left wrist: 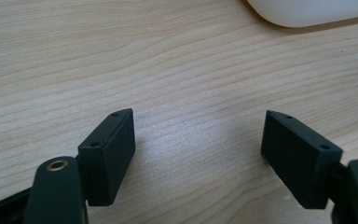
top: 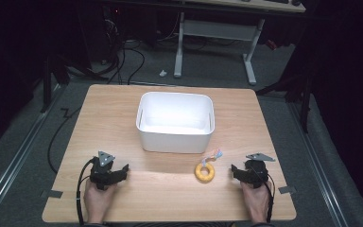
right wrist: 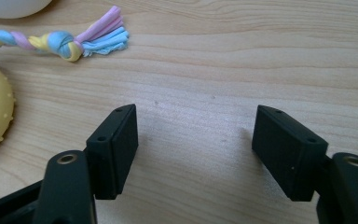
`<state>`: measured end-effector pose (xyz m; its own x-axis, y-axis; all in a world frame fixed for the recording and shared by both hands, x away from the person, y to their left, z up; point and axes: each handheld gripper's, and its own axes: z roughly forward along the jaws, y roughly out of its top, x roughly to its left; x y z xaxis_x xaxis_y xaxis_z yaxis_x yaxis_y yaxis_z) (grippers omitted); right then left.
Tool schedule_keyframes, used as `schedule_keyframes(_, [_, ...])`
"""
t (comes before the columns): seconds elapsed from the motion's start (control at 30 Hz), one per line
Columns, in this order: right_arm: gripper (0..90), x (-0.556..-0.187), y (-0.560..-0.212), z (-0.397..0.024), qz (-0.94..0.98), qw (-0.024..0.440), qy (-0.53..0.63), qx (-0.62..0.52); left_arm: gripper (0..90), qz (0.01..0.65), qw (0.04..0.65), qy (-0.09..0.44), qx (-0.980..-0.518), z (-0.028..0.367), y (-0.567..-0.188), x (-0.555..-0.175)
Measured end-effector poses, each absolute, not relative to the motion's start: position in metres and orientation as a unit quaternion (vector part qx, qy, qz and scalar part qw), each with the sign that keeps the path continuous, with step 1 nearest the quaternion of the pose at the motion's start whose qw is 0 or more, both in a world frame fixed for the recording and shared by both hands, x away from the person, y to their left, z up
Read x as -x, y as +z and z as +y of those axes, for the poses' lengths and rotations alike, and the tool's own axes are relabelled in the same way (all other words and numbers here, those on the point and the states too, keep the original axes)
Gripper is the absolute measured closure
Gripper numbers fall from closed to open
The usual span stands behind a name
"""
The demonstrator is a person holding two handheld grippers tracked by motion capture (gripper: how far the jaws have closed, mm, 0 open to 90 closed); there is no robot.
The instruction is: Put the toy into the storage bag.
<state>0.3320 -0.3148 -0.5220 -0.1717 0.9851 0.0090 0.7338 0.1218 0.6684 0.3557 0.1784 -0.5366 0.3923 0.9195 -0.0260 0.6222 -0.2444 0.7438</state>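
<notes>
On the wooden worktop (top: 123, 118) a yellow ring toy (top: 204, 172) with a pastel braided rope tail (right wrist: 60, 41) lies in front of the white bin (top: 175, 122), near its right corner but apart from it. The right hand-held gripper (top: 235, 171) rests on the worktop just to the right of the toy, not touching it; its jaws stand apart with bare wood between them. The left hand-held gripper (top: 121, 171) sits near the front left edge, well apart from the toy, jaws likewise spread over bare wood.
</notes>
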Motion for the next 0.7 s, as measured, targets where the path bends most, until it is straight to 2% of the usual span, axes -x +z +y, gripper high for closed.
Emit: schedule_keyframes(0.7, [35.6,-0.3243,-0.5151,-0.3143,0.730,0.206,0.292,-0.583,26.1,0.508,0.347,0.214,-0.759,0.1786,-0.5365,-0.3558])
